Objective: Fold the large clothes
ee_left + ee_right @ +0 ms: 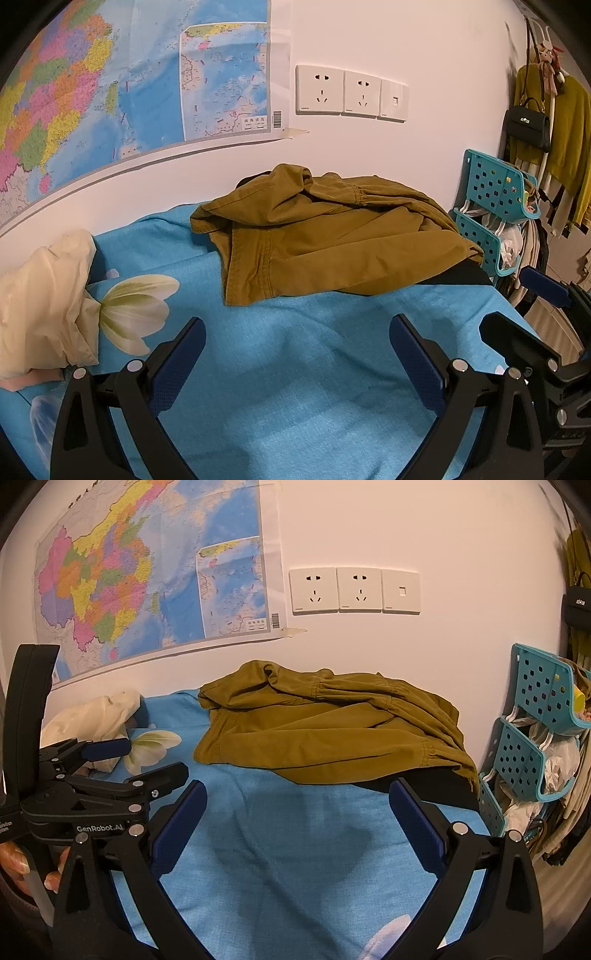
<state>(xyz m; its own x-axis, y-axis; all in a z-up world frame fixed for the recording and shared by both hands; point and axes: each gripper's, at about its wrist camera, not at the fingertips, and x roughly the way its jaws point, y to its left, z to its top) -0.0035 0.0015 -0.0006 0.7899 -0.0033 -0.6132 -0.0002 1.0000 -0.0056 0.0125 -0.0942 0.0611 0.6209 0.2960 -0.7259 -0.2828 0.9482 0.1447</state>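
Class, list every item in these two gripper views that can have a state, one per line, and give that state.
olive jacket: crumpled in a heap on the bed, not folded
left gripper: open, holding nothing
right gripper: open, holding nothing
blue bedsheet: spread out, lightly wrinkled
cream cloth: bunched up at the bed's left side
wall sockets: nothing plugged in
teal rack: stuffed with bags

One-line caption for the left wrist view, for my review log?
Open left gripper above blue bedsheet, facing crumpled olive jacket by the wall.
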